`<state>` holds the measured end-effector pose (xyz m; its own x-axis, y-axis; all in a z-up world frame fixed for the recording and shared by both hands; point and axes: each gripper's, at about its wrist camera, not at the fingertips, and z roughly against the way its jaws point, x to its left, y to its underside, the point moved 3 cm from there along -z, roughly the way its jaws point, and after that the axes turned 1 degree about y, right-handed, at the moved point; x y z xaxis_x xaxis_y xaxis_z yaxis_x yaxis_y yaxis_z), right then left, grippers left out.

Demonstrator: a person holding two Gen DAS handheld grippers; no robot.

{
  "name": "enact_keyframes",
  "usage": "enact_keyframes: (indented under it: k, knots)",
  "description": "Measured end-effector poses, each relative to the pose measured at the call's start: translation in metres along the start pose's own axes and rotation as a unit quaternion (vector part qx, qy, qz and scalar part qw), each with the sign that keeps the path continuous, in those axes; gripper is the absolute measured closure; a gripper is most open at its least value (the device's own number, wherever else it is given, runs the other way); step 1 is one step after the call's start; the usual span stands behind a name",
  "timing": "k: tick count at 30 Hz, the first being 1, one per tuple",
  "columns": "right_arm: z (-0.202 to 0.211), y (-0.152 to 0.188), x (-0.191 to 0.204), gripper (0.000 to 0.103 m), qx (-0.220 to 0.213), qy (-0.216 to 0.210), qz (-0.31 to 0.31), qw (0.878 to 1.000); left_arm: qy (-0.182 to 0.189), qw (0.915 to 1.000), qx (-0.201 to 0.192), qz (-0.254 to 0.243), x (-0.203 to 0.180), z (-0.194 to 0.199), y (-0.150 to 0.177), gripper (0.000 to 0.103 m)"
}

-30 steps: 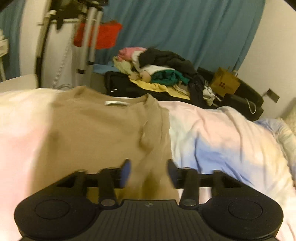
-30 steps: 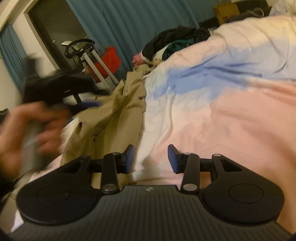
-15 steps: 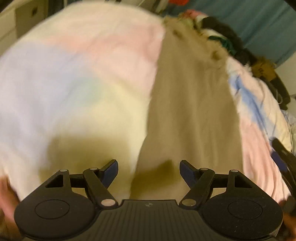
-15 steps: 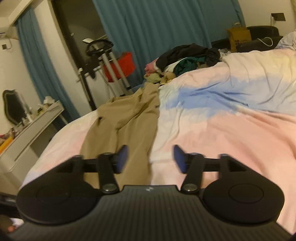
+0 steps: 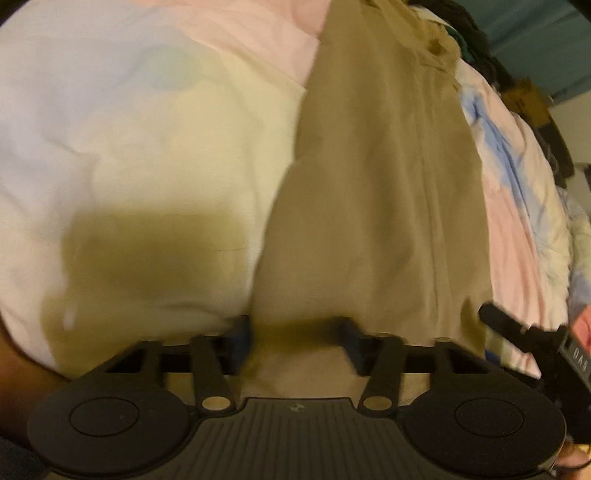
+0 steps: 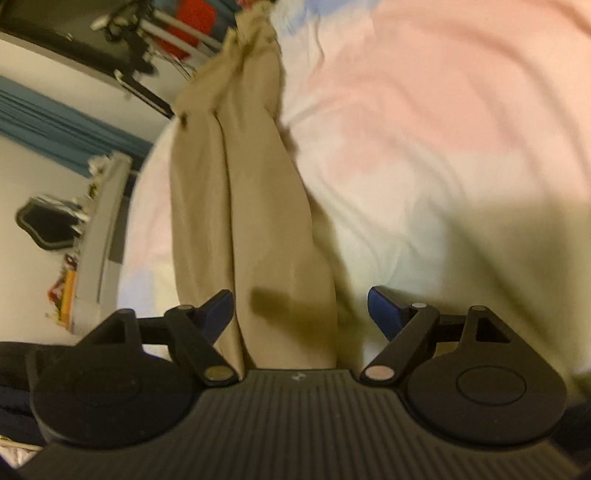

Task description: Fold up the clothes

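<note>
Tan trousers [image 5: 380, 192] lie stretched lengthwise on a pastel bedspread [image 5: 155, 133], legs side by side; they also show in the right wrist view [image 6: 258, 206]. My left gripper [image 5: 297, 339] is open, low over the near end of the trousers, its jaws straddling the cloth's left part. My right gripper [image 6: 301, 314] is wide open over the same near end, with the cloth between its jaws. Neither holds anything. The right gripper's tip [image 5: 517, 328] shows at the right edge of the left wrist view.
A pile of dark and coloured clothes [image 5: 469, 33] lies at the far end of the bed before a blue curtain [image 5: 535, 33]. A grey desk [image 6: 96, 236] and a metal stand with a red item [image 6: 184, 22] stand left of the bed.
Both grippers have tipped downward and dropped close to the near end of the trousers. The right gripper has opened wider; the left stays open.
</note>
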<state>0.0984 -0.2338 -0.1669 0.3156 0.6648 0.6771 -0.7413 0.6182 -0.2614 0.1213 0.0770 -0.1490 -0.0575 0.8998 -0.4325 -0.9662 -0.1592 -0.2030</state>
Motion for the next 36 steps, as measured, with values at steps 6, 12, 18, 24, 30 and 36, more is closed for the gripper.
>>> enact_keyframes:
  k: [6, 12, 18, 24, 30, 36]
  knots:
    - [0.008, 0.015, -0.005, 0.047, 0.026, 0.004, -0.030, 0.999, 0.018, 0.9990, -0.035, 0.021, 0.010, 0.026, 0.009, 0.099]
    - [0.010, 0.031, 0.000, 0.047, 0.053, 0.017, -0.011, 0.998, -0.008, 0.9991, -0.014, 0.040, 0.015, 0.020, 0.015, 0.068]
    - [0.011, 0.045, 0.017, 0.047, 0.076, 0.055, 0.053, 0.994, -0.010, 0.9998, 0.013, 0.007, 0.005, 0.016, 0.017, 0.048]
    - [0.034, 0.049, 0.014, 0.090, 0.035, 0.021, 0.027, 0.999, 0.020, 0.9997, -0.012, 0.001, 0.001, 0.039, 0.022, 0.098]
    - [0.077, 0.036, 0.025, 0.094, -0.038, -0.056, -0.009, 0.998, 0.156, 0.9793, -0.097, 0.085, 0.015, 0.098, 0.015, 0.099]
    - [0.135, 0.011, 0.082, 0.095, -0.104, -0.086, 0.032, 0.990, 0.229, 0.9566, -0.153, 0.094, -0.019, 0.156, -0.007, 0.100]
